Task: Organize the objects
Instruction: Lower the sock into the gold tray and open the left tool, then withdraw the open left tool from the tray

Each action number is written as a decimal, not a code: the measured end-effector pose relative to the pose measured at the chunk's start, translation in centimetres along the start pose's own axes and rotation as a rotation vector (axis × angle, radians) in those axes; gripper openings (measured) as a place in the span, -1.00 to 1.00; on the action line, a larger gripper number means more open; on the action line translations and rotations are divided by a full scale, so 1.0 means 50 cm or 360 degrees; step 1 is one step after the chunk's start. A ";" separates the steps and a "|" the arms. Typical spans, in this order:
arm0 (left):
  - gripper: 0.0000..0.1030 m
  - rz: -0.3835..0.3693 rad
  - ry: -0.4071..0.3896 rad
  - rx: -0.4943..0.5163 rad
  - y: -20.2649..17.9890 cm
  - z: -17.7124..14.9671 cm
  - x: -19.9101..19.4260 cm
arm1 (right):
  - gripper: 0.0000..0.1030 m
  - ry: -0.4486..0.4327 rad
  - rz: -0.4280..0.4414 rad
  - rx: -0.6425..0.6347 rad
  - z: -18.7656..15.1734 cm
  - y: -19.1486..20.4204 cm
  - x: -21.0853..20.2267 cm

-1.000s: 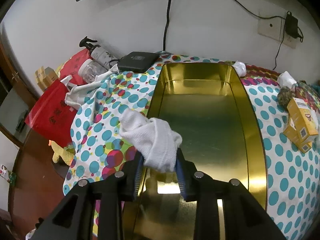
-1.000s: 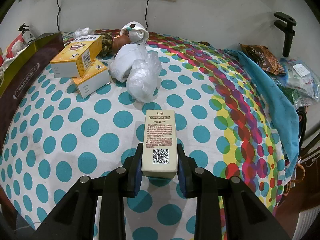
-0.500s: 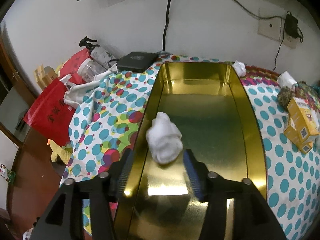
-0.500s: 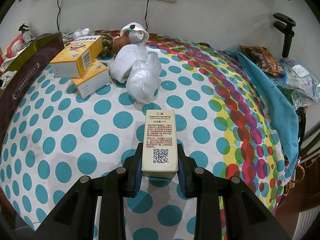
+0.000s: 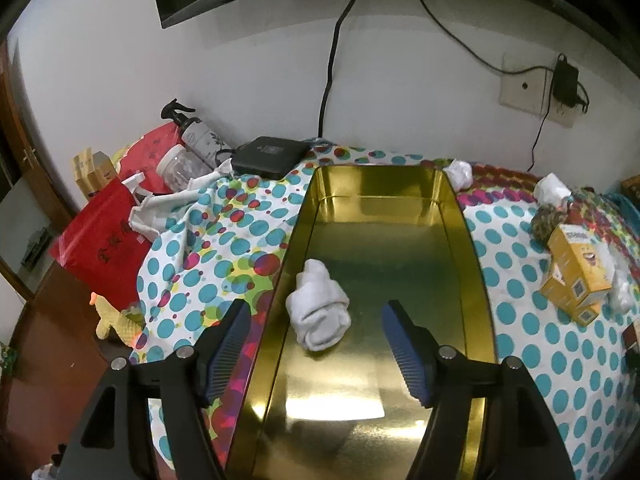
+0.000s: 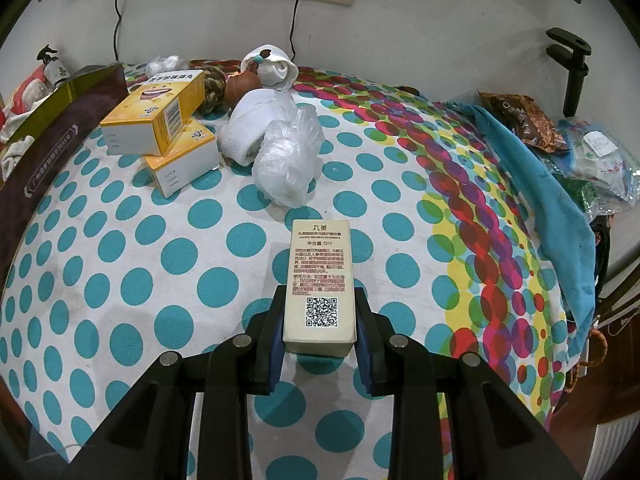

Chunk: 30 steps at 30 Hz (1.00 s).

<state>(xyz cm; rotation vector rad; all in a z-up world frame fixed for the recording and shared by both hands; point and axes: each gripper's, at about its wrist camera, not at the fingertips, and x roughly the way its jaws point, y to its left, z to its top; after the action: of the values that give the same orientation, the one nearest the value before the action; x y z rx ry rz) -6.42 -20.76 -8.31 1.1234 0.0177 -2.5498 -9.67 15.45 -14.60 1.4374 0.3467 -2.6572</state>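
Observation:
A rolled white sock (image 5: 319,306) lies on the floor of the long gold tin tray (image 5: 474,264), near its left wall. My left gripper (image 5: 318,346) is wide open above the tray, its blue pads apart on either side of the sock, not touching it. My right gripper (image 6: 319,334) is shut on a cream box with a QR code (image 6: 320,280), held just above the polka-dot cloth. The tray's brown outer wall (image 6: 60,128) shows at the left of the right wrist view.
Two stacked yellow boxes (image 6: 160,120), a white sock roll (image 6: 248,128), a crumpled plastic bag (image 6: 288,160) and a brown pot (image 6: 240,86) lie behind the cream box. A blue cloth (image 6: 552,200) and snack bags lie right. Red bags (image 5: 104,240), bottles and a black box (image 5: 270,156) lie left.
My left gripper let go of the white sock, which dropped into the gold tray. The jaws opened wide and drew back. The right gripper has not moved.

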 end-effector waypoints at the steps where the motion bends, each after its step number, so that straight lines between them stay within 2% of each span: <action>1: 0.37 0.0001 -0.0006 -0.0013 0.002 0.001 -0.003 | -0.45 0.0000 0.0001 0.0001 0.000 0.000 0.000; 10: 0.42 -0.0100 -0.0095 -0.0081 0.014 0.005 -0.039 | -0.45 0.0001 -0.0002 0.0001 0.000 0.001 0.000; 20: 0.42 -0.0118 -0.0054 -0.0127 0.015 -0.007 -0.031 | -0.47 0.0001 -0.0023 -0.0006 0.002 0.004 -0.007; 25: 0.42 -0.0143 -0.0065 -0.0178 0.018 0.010 -0.024 | -0.46 -0.0043 -0.0016 -0.0010 0.015 0.010 -0.034; 30: 0.42 -0.0127 -0.0092 -0.0149 0.020 0.031 -0.013 | -0.46 -0.0083 -0.0003 -0.0032 0.037 0.026 -0.061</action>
<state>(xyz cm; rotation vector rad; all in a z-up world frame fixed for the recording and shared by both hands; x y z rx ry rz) -6.79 -21.71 -6.65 1.0328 0.1684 -2.6207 -9.23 13.69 -11.26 1.3602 0.3693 -2.6792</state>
